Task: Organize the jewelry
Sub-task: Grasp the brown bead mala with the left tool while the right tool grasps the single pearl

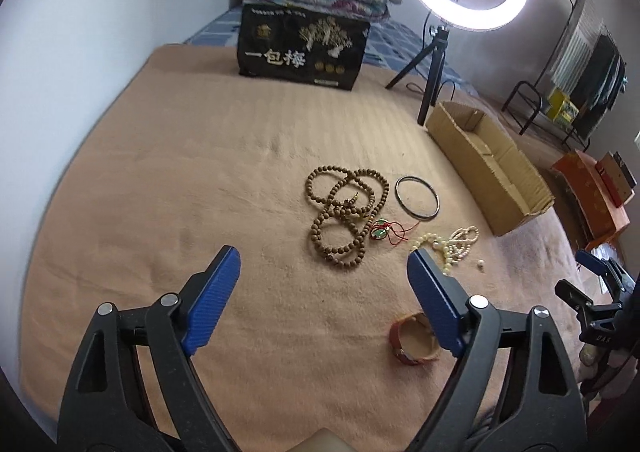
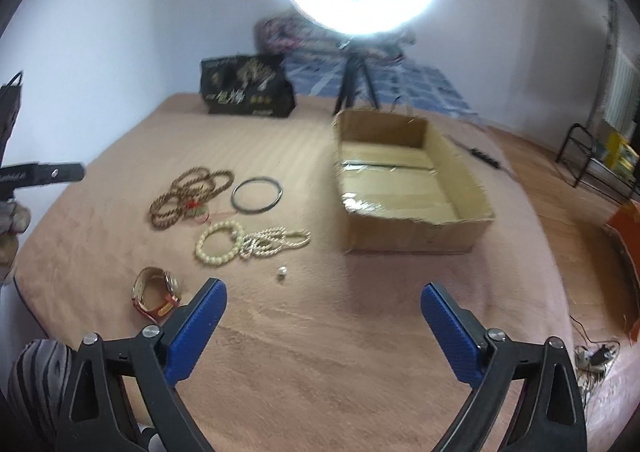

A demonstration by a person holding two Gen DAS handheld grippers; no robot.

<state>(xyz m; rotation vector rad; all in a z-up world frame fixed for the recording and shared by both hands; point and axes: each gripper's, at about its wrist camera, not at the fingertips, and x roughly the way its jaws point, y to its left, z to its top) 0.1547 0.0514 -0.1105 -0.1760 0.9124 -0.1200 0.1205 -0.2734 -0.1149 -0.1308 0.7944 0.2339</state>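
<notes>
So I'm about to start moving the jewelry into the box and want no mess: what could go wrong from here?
The wooden bead strand lies looped over the red-corded pendant, so lifting one may drag the other. The pearl necklace touches the pearl bracelet and could snag it. The tiny loose bead may slip from the open right gripper.

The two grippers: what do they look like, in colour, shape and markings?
Both look the same. The left gripper and the right gripper each have two black plastic arms with triangular cut-outs and silver rivets, ending in blue ribbed pads. No cables or sleeves show on them.
</notes>
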